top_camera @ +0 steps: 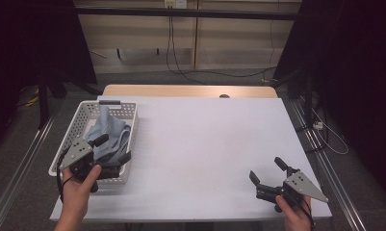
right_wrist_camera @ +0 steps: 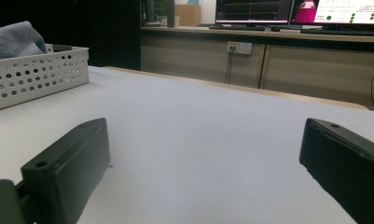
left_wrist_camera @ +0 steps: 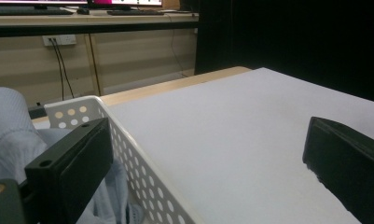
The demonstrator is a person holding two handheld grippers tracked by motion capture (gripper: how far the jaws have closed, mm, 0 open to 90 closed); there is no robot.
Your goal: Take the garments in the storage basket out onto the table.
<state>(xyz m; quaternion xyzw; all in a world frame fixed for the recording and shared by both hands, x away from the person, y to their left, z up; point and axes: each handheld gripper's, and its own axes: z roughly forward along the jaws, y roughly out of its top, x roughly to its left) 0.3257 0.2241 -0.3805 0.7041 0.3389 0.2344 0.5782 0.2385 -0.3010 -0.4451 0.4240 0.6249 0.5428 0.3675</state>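
Observation:
A white perforated basket (top_camera: 80,121) stands at the table's left side and holds a crumpled light-blue cloth (top_camera: 107,131). My left gripper (top_camera: 112,148) hovers open over the basket's near right corner, one jaw above the cloth and one past the rim. In the left gripper view the basket rim (left_wrist_camera: 128,135) runs between the jaws, with the blue cloth (left_wrist_camera: 10,126) at the left. My right gripper (top_camera: 266,169) rests open near the table's front right, nothing between its jaws. The right gripper view shows the basket (right_wrist_camera: 35,74) far off at the left with the cloth (right_wrist_camera: 12,41) rising above it.
The white tabletop (top_camera: 205,144) stretches between the two grippers, with a wooden strip (top_camera: 190,90) along its far edge. Beyond the table, cables (top_camera: 173,53) hang down a wooden wall. Dark curtains flank both sides. Monitors (right_wrist_camera: 296,11) sit on a desk in the background.

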